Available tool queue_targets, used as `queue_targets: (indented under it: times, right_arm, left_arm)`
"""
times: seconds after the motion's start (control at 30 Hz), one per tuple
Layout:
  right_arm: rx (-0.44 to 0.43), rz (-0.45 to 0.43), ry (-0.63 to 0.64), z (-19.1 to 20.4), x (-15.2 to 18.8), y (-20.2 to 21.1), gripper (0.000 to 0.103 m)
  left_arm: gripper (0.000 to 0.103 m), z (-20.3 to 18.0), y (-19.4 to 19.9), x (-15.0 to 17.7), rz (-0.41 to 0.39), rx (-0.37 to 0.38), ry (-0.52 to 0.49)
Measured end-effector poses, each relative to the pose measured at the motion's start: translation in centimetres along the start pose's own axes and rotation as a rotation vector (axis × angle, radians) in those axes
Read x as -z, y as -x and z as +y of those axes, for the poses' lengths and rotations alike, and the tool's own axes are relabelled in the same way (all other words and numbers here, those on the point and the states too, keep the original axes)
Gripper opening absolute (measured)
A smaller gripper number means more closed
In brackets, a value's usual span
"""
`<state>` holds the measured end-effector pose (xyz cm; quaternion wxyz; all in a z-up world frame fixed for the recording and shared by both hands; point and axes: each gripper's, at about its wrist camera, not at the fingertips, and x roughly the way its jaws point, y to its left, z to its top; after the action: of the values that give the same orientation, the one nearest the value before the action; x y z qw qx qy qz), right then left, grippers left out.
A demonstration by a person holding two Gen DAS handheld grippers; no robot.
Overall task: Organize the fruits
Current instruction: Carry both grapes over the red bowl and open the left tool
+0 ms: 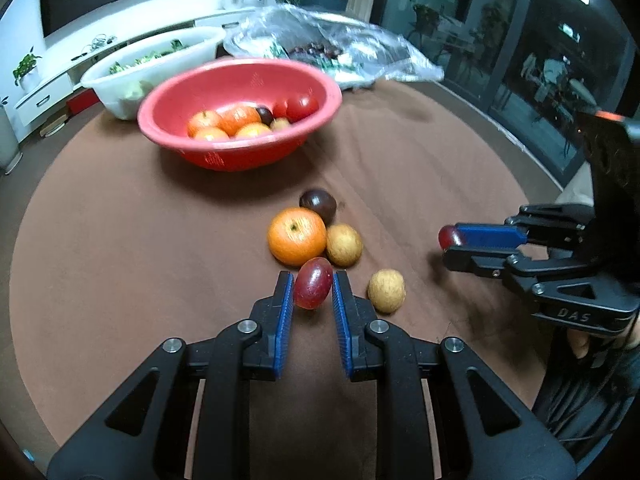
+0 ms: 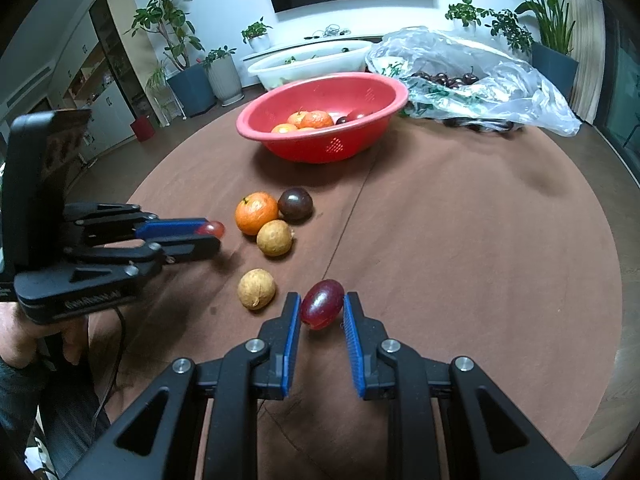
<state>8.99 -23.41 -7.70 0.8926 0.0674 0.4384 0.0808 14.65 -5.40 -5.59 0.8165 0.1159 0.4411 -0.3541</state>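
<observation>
My left gripper is shut on a red grape just above the brown table. It also shows in the right wrist view. My right gripper is shut on a second red grape and shows in the left wrist view. Between them lie an orange, a dark plum and two tan round fruits. A red basket farther back holds oranges, tomatoes and a plum.
A white tub with greens stands behind the red basket. A clear plastic bag with dark cherries lies at the back right. The round table's edge curves close on the right. Potted plants line the far wall.
</observation>
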Motion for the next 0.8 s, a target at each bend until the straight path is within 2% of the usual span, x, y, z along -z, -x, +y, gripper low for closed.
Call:
queue_targets:
  times: [0.27,0.5,0.67,0.8]
  right_arm:
    - [0.021,-0.034,-0.021,-1.8,-1.6,1.3,0.024]
    - [0.027,-0.115,-0.013,-3.2,-6.2,3.2,0.024]
    - [0.022,-0.171,0.034,-2.6,-10.0,3.7,0.024]
    - [0.013,-0.176,0.074,-1.7,-12.8,2.2,0.024]
  left_arm:
    - [0.018,1.5,2.9,-2.5,-0.080,-0.013,0.023]
    - [0.018,3.6,4.2,-6.3,-0.138,-0.047,0.053]
    - [0.018,4.8,3.4,-9.5,-0.151,-0.072,0.071]
    - [0.018,5.2,1.6,-11.2,-0.135,-0.084,0.065]
